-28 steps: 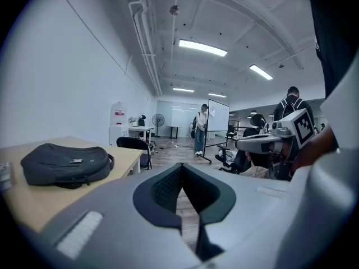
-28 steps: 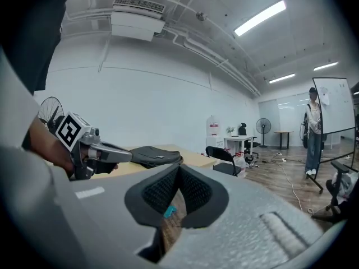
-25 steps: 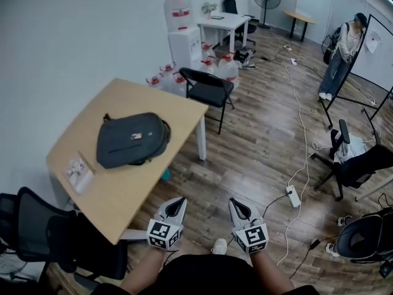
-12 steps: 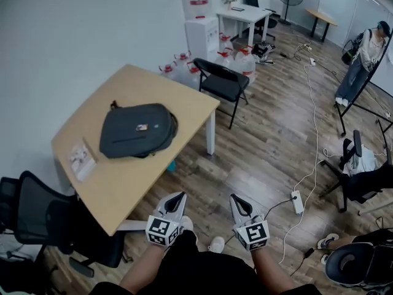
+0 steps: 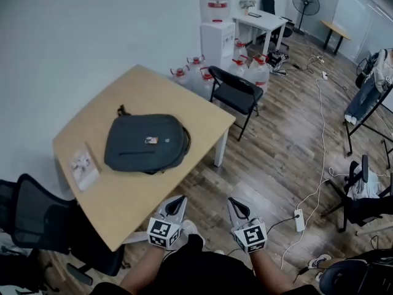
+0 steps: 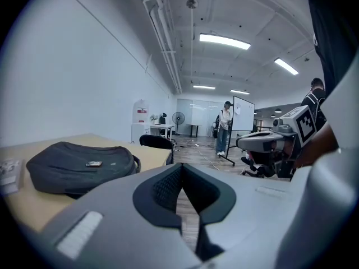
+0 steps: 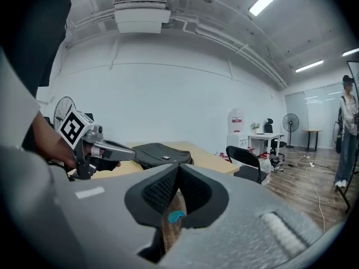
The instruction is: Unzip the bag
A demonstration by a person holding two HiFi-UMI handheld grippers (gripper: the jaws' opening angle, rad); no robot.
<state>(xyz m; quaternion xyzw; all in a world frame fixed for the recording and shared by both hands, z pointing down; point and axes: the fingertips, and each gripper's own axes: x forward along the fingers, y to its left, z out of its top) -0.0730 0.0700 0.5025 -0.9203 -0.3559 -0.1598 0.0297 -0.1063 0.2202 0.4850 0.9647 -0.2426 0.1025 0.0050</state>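
A dark grey backpack (image 5: 146, 142) lies flat on the wooden table (image 5: 141, 85), a small tag on its top side. Both grippers hang low over the floor in front of the person, well short of the table's near corner. My left gripper (image 5: 180, 199) is shut with nothing in it, and the backpack (image 6: 78, 167) shows to the left beyond its jaws (image 6: 180, 167). My right gripper (image 5: 233, 202) is shut and empty too. Its own view has the backpack (image 7: 160, 153) ahead past the jaw tips (image 7: 178, 167), with the left gripper (image 7: 106, 150) at the left.
A small booklet (image 5: 81, 163) lies on the table's left end. A black folding chair (image 5: 235, 91) stands at the far corner, with a water dispenser (image 5: 216, 35) and water bottles behind it. A black office chair (image 5: 37, 226) is at the left. A power strip (image 5: 299, 220) and cables lie on the floor at the right.
The whole view has swung and moved toward the table: the backpack and table sit nearer and further right in the picture. Both shut grippers were carried along, staying side by side.
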